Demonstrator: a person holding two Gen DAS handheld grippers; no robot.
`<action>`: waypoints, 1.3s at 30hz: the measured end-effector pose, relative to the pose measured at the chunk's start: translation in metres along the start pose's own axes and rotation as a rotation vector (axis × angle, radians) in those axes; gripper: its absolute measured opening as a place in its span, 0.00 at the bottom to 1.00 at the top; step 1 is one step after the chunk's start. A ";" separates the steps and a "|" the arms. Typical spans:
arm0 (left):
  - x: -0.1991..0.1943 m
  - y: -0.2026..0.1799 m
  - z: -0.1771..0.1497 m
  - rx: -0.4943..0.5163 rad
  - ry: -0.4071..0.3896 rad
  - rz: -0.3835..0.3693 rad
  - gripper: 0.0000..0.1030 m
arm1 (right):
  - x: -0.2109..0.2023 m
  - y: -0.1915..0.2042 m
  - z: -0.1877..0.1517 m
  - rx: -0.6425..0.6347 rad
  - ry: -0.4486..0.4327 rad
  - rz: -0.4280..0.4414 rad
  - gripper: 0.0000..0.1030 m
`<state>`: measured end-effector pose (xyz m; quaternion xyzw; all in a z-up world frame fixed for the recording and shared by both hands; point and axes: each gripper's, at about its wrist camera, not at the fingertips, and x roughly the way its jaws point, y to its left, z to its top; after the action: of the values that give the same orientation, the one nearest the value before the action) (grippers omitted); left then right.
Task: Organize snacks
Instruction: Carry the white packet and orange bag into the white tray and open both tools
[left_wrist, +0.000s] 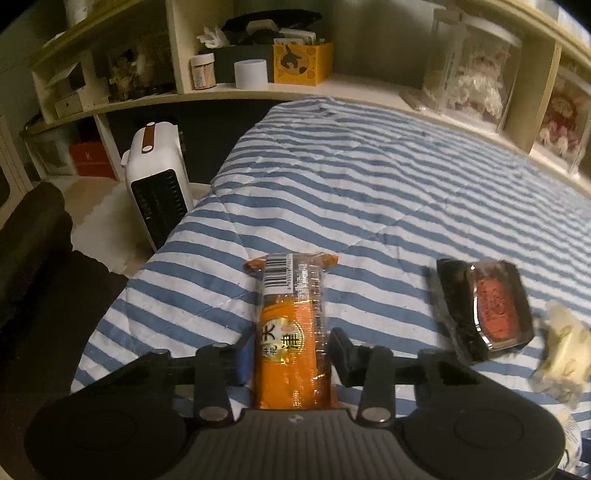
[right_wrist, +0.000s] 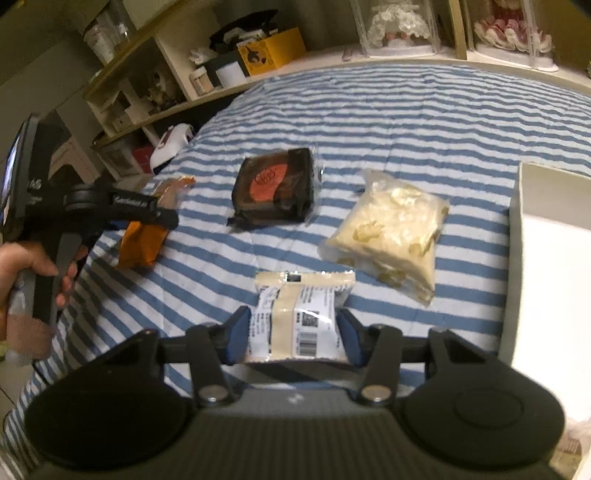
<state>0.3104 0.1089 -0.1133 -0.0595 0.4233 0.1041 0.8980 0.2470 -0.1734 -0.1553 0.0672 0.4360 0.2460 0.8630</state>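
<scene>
An orange snack packet (left_wrist: 291, 332) with a barcode end lies lengthwise between the fingers of my left gripper (left_wrist: 291, 354), which is shut on it low over the striped quilt. In the right wrist view that orange packet (right_wrist: 142, 240) sits under the left gripper's fingers (right_wrist: 162, 218). My right gripper (right_wrist: 295, 332) is shut on a white labelled packet (right_wrist: 299, 314), held just above the quilt. A dark wrapped cake with a red top (right_wrist: 275, 188) (left_wrist: 491, 310) and a pale yellow bag (right_wrist: 388, 236) (left_wrist: 565, 350) lie on the bed ahead.
A white open box (right_wrist: 517, 206) stands at the right edge of the blue-striped bed (left_wrist: 369, 184). A white heater (left_wrist: 159, 184) stands on the floor left of the bed. Cluttered shelves (left_wrist: 258, 88) run behind it. A person's hand (right_wrist: 29, 258) holds the left gripper's handle.
</scene>
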 end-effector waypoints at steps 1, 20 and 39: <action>-0.003 0.002 -0.001 -0.015 -0.002 -0.009 0.38 | -0.002 -0.001 0.001 0.003 -0.007 0.003 0.55; -0.112 -0.029 -0.012 -0.033 -0.182 -0.227 0.37 | -0.081 -0.014 0.016 0.008 -0.221 0.025 0.55; -0.162 -0.149 -0.029 0.063 -0.213 -0.520 0.37 | -0.168 -0.084 -0.010 0.100 -0.329 -0.117 0.55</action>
<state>0.2232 -0.0636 -0.0035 -0.1269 0.2999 -0.1370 0.9355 0.1867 -0.3288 -0.0684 0.1238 0.3040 0.1588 0.9312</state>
